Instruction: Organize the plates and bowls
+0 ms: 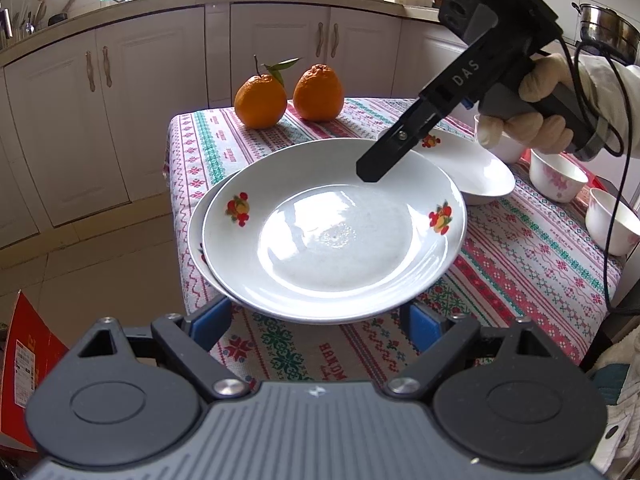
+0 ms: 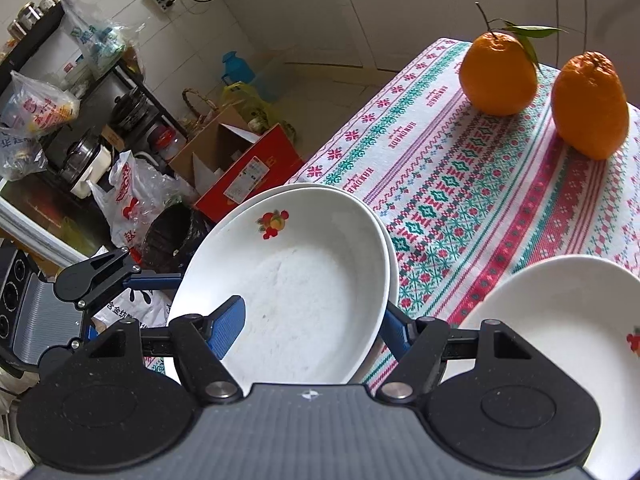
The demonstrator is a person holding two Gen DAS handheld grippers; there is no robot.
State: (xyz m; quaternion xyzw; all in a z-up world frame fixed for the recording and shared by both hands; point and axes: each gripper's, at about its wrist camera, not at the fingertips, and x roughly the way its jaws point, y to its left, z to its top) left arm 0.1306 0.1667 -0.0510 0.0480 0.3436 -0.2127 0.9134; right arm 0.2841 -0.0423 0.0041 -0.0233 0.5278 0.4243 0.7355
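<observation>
Top plate (image 1: 336, 236): white, fruit decals at 9 and 3 o'clock on the rim in the left wrist view; nested in a second plate (image 1: 196, 240) whose edge shows at 9 o'clock; stack overhanging the near-left corner of the counter (image 1: 520, 264).
Third plate (image 1: 472, 164): at 2 o'clock from the stack, its near edge tucked under the top plate's rim; fruit decal visible.
Bowls: pink-flowered bowl (image 1: 558, 178) and plain white bowl (image 1: 612, 222) at 3 o'clock, near the counter's right edge; another partly hidden behind the gloved hand (image 1: 532, 108).
Left tongs (image 1: 320, 322): blue pads wide apart, either side of the stack's near rim at 6 o'clock, clamped on nothing; contact with the rim cannot be told.
Right tongs (image 2: 316, 320): spread apart, one blue pad inside the top plate, the other outside and below its rim; straddling the rim, not closed on it.
Oranges: leafy orange (image 1: 260, 100) and bare orange (image 1: 318, 92) side by side at 12 o'clock on the patterned cloth, well apart from the plates.
</observation>
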